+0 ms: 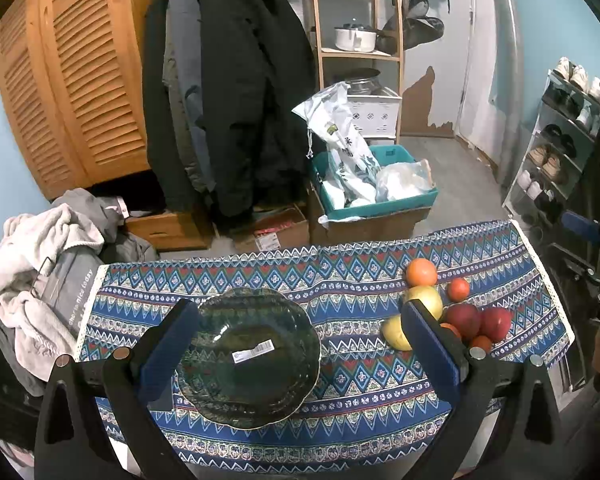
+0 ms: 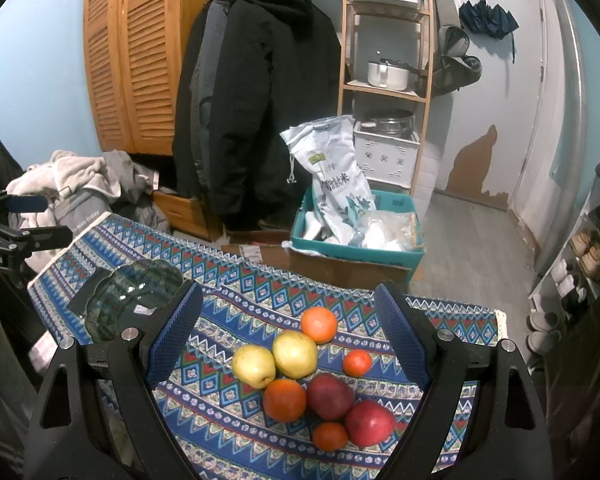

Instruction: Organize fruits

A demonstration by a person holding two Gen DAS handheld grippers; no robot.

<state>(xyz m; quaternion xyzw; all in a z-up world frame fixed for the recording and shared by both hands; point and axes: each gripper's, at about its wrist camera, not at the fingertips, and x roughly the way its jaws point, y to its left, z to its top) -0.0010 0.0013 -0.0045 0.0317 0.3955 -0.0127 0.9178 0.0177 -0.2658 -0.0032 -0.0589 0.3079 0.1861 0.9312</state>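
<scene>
A dark green glass plate with a scalloped rim and a white label lies on the patterned cloth; it also shows in the right wrist view. A cluster of fruit lies to its right: two yellow pears, two red apples, a large orange, another orange and two small tangerines. My left gripper is open and empty above the plate. My right gripper is open and empty above the fruit.
The cloth-covered table ends just past the fruit. Beyond it stand a teal crate of bags, hanging coats, a wooden shelf and a shoe rack. A heap of clothes lies left of the table.
</scene>
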